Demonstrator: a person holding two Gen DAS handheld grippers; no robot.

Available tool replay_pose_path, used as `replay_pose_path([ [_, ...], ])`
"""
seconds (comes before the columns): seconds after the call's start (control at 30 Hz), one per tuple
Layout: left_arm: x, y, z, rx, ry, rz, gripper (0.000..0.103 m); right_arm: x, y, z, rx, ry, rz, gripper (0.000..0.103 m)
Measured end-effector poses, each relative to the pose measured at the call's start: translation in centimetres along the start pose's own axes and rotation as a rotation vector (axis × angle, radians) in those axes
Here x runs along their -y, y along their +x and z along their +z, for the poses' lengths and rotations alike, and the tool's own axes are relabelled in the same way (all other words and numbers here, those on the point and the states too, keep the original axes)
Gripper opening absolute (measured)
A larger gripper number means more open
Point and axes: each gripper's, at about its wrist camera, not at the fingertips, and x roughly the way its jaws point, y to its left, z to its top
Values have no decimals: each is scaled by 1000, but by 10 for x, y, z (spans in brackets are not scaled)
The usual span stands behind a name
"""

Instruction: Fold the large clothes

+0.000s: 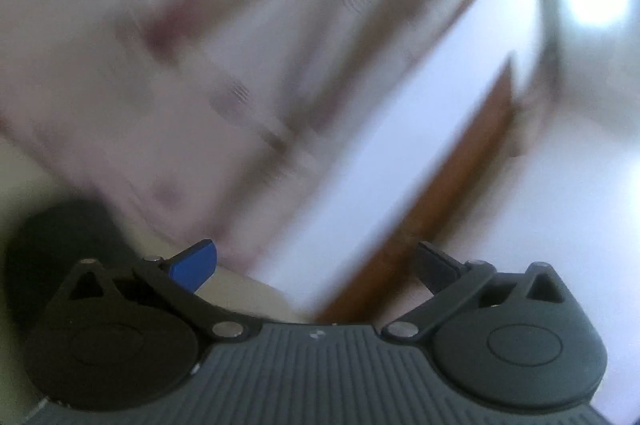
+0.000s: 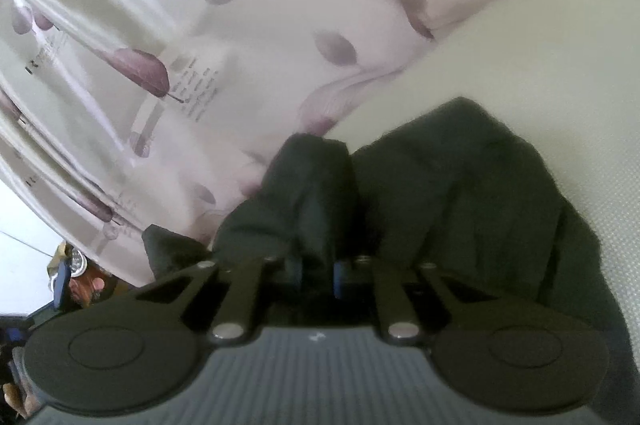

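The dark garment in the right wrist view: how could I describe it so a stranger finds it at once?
Look first for the big pale curtain printed with purple shapes. Below it, on the cream surface, lies the dark garment, rumpled, with one fold pinched in the shut right gripper. It is the only dark, plain cloth; everything around it is light or patterned.

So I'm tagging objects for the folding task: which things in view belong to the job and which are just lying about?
Part of the job:
- dark garment
- right gripper, shut on a fold of it
- left gripper, open and empty

Just lying about:
- patterned curtain
- clutter at the lower left, too blurred to name
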Motion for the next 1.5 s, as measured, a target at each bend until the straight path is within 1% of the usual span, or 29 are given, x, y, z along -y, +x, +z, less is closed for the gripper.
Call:
replay_pose_path([
  [0.03, -7, -8, 2, 1, 39, 90, 102, -1, -1, 1, 6, -8, 3, 12],
  [0.07, -18, -11, 2, -19, 46, 152, 101, -3, -2, 1, 10, -13, 7, 12],
  [0.13, -47, -8, -6, -108, -6, 218, 100, -5, -4, 1, 14, -24, 16, 12],
  [0.2, -67, 5, -20, -176, -21, 278, 97, -7, -4, 1, 20, -21, 36, 12],
  [0.23, -74, 13, -25, -193, -32, 281, 97, -6, -5, 2, 20, -20, 47, 12],
  [0.3, -92, 24, -37, -205, -102, 262, 97, -8, -5, 5, 4, -23, 70, 12],
  [0.37, -106, 40, -50, -227, -200, 190, 97, -11, -6, 8, -3, -41, 65, 13],
  [0.4, -106, 46, -57, -234, -219, 162, 98, -14, -8, 9, -10, -58, 64, 15],
  [0.47, -94, 51, -71, -214, -189, 132, 101, -27, -15, 15, 8, -105, 19, 17],
  [0.6, -59, 57, -99, -196, 2, 117, 102, -79, -31, 28, 80, -287, -35, 24],
  [0.67, -54, 58, -112, -187, 31, 113, 102, -112, -28, 30, 96, -418, -113, 37],
  [0.7, -56, 60, -116, -180, 26, 107, 102, -124, -26, 31, 99, -459, -143, 57],
  [0.73, -58, 60, -118, -171, 17, 104, 102, -131, -19, 34, 68, -467, -157, 79],
  [0.77, -60, 58, -118, -161, 5, 106, 102, -130, -12, 38, 30, -456, -167, 82],
  [0.8, -64, 52, -116, -149, -11, 104, 102, -128, -9, 39, 23, -450, -195, 80],
  [0.83, -66, 48, -116, -139, -28, 98, 102, -129, -11, 36, 54, -469, -233, 82],
  [0.87, -66, 45, -116, -135, -39, 95, 102, -131, -16, 34, 84, -496, -214, 82],
  [0.9, -68, 44, -116, -131, -45, 98, 102, -136, -20, 31, 82, -508, -157, 82],
  [0.93, -66, 43, -116, -127, -46, 99, 102, -141, -18, 30, 51, -514, -109, 82],
  [1.0, -64, 39, -119, -118, -42, 97, 102, -157, -1, 25, -45, -564, -74, 82],
  [1.13, -60, 30, -119, -98, -51, 108, 102, -178, 63, 16, -282, -621, -70, 82],
  [1.17, -58, 29, -119, -95, -46, 111, 102, -181, 77, 12, -318, -626, -78, 82],
  [1.2, -57, 28, -119, -92, -42, 113, 102, -183, 91, 7, -365, -643, -79, 80],
  [1.23, -57, 26, -120, -89, -42, 115, 102, -186, 104, -1, -411, -677, -76, 68],
  [1.27, -57, 25, -121, -88, -45, 119, 102, -190, 110, -7, -430, -716, -84, 51],
  [1.3, -57, 23, -121, -93, -52, 125, 102, -193, 117, -17, -443, -768, -117, 21],
  [1.37, -60, 15, -119, -95, -73, 130, 103, -201, 120, -36, -443, -891, -138, 13],
  [1.43, -64, 0, -113, -89, -98, 134, 103, -214, 109, -50, -417, -1001, -126, 8],
  [1.5, -66, -14, -104, -80, -103, 148, 103, -218, 92, -44, -364, -954, -89, 7],
])
